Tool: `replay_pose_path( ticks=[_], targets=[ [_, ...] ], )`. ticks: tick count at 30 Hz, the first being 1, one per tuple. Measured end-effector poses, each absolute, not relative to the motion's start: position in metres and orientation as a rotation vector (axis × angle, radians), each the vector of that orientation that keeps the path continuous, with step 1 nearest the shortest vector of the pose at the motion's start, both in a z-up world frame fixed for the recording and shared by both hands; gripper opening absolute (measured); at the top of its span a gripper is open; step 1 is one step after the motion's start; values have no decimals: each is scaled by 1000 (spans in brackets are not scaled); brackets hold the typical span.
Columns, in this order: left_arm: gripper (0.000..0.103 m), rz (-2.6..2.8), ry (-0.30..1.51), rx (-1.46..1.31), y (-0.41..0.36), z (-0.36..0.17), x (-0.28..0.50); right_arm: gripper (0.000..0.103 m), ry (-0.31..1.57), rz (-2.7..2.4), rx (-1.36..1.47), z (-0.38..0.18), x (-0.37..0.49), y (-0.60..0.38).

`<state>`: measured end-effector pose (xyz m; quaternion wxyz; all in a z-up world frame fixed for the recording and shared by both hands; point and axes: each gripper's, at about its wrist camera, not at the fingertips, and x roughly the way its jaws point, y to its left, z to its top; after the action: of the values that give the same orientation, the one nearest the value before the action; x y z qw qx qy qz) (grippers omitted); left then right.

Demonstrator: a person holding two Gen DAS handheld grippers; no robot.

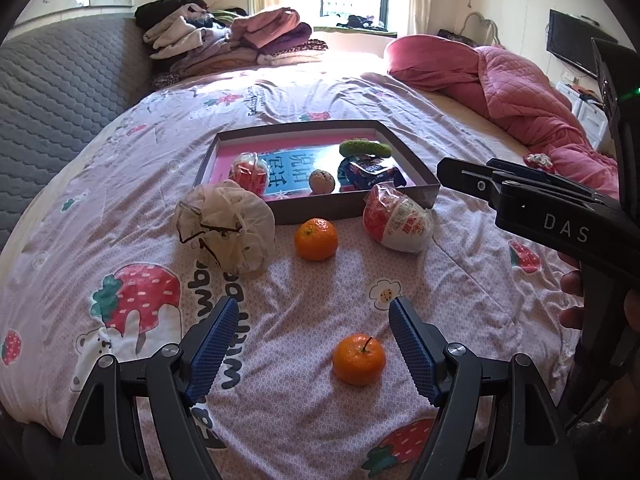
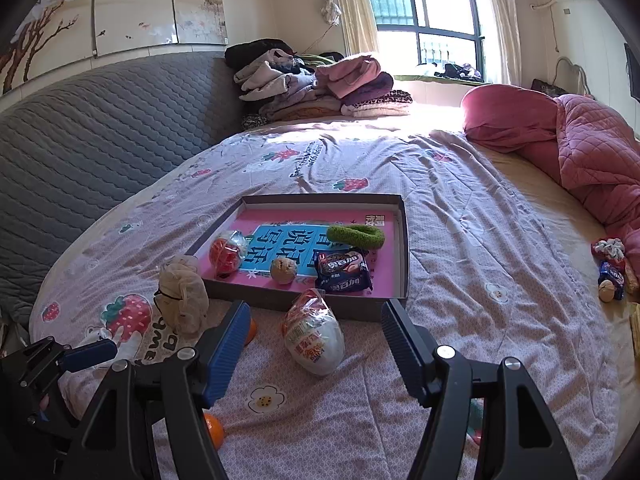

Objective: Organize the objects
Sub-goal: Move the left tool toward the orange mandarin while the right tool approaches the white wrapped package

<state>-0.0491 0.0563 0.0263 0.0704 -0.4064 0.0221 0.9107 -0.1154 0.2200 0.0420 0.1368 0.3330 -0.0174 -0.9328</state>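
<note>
My left gripper stands open low over the strawberry-print bedspread. A stemmed orange lies between its blue pads, nearer the right one and untouched. A second orange, a beige mesh pouf and a red-and-white wrapped snack lie before the shallow grey box. My right gripper is open too, with the wrapped snack lying loose between its fingers. The box holds a red wrapped ball, a walnut, a dark cookie packet and a green scrunchie.
A pink quilt is bunched at the right of the bed, with a few small items below it. Folded clothes are stacked at the head by the window. A grey padded wall runs along the left.
</note>
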Motion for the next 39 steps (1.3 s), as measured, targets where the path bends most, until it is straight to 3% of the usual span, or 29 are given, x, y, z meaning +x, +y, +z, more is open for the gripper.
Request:
replay_pose_path(
  ticks=[39],
  targets=[
    [78,2609,108,-1334,70,-19,-33,67,57,-2665,1060,4,-114,209]
  ],
)
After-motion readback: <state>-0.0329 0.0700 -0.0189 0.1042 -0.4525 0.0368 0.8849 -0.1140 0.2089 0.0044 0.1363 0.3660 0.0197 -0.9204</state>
